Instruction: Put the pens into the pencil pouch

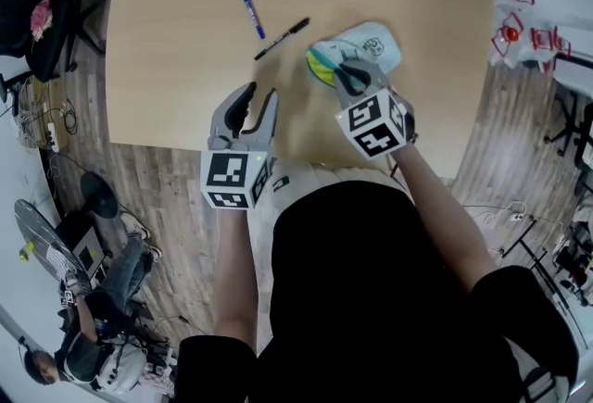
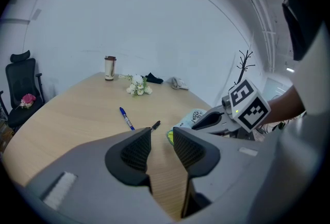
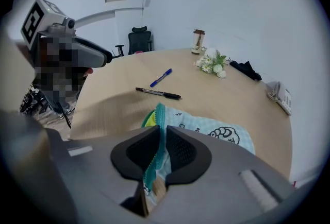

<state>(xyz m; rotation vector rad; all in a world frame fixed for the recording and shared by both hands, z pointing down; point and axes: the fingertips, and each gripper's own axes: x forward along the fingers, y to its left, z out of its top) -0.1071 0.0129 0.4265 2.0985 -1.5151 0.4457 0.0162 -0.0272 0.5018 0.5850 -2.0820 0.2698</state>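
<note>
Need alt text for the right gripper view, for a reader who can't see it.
The right gripper has its jaws closed on the teal zipper edge of a pale blue pouch lying on a wooden table. Beyond the pouch, a black pen and a blue pen lie on the tabletop.

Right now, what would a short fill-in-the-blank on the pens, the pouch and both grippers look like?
The right gripper pinches the pencil pouch along its ____.
The left gripper is open and holds ____.
The blue pen and the black pen lie on the ____.
Missing words: zipper; nothing; table.
</note>
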